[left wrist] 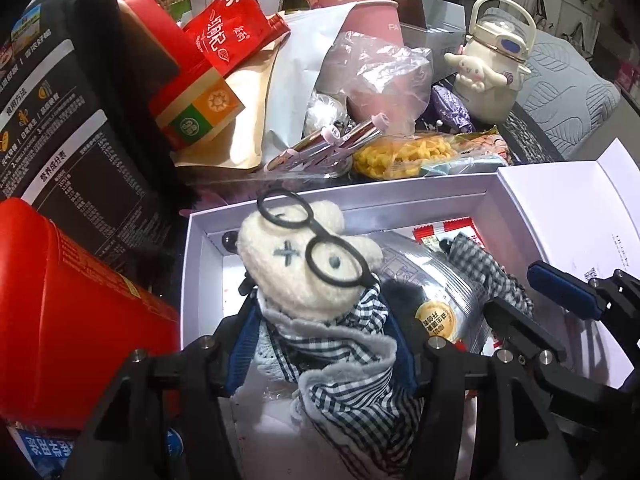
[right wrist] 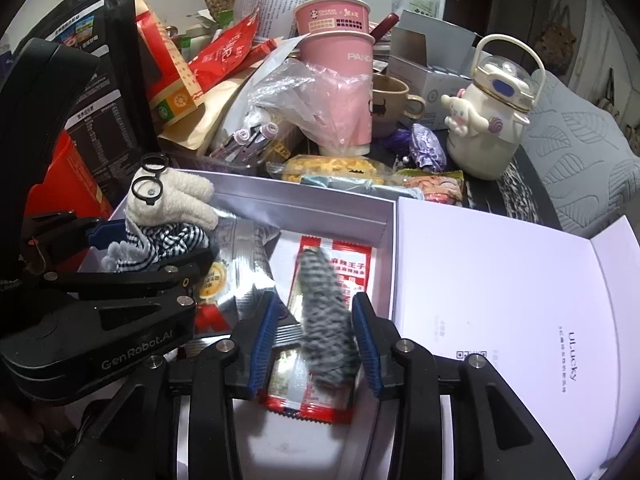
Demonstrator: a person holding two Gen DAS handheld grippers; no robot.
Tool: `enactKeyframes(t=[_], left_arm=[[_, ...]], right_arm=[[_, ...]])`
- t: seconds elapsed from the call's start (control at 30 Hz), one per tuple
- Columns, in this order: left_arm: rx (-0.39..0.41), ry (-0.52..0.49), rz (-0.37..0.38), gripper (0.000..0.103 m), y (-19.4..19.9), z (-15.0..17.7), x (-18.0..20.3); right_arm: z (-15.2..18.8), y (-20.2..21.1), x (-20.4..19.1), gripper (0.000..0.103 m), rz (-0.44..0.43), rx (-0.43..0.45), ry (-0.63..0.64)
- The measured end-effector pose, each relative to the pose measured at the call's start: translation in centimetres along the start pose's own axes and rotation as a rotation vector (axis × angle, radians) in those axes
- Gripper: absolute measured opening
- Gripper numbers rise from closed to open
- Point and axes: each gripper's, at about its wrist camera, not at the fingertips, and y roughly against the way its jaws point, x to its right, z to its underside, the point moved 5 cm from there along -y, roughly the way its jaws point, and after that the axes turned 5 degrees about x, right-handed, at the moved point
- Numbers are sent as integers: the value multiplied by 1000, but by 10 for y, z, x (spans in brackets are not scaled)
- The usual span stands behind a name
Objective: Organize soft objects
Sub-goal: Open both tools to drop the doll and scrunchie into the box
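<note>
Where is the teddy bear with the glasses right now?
The teddy bear sits upright in the white box's left end, between the left gripper's fingers, beside a silver packet.

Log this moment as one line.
left gripper: around plush bear, grip unclear | right gripper: open, scarf end loose between jaws | bear in white box

Pink paper cups (right wrist: 336, 36), cream kettle (right wrist: 486, 120)

home: cluttered snack table (right wrist: 532, 196), sofa cushion (right wrist: 580, 160)
</note>
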Motion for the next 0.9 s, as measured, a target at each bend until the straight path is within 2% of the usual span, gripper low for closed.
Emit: enactKeyframes(t=[0.1,0.23,0.33,0.57,0.9], left_arm=[[9,3,2,58,6,-1,0],[32,7,-4,66,14,-4,-1],[53,-6,-9,68,23,-6,0],[113,-8,12,68,48,-10,2],[206,-1,81,68,94,-17,3]], right_arm=[[-2,4,2,41,5,7,0],[-6,12,4,45,6,25,-2],[-9,19,7,51,15,42,-3],[-16,40,9,51,35,97,7],[-25,84,12,54,56,197,11]])
